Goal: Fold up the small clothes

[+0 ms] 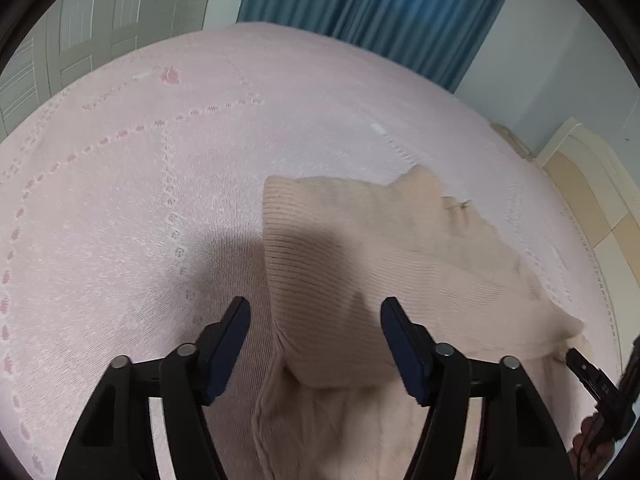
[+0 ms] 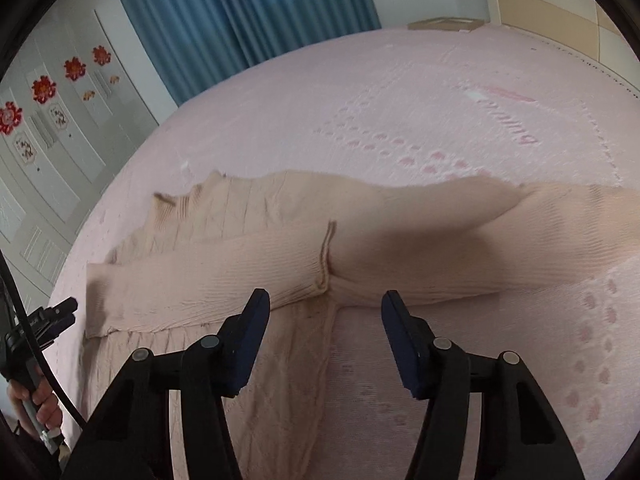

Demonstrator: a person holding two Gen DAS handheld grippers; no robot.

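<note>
Both grippers, left [image 1: 316,320] and right [image 2: 324,312], hover with jaws apart, gripping nothing, over the beige knit sweater [image 2: 280,272] spread on the pink bed [image 1: 140,200]. I'd pinch the folded sleeve's edges evenly, then lift.

Sweater [image 1: 360,272] bottom cut off by frame edge.

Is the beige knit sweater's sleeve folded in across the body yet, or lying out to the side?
Folded in: the ribbed sleeve lies across the beige knit sweater, cuff mid-garment.
</note>
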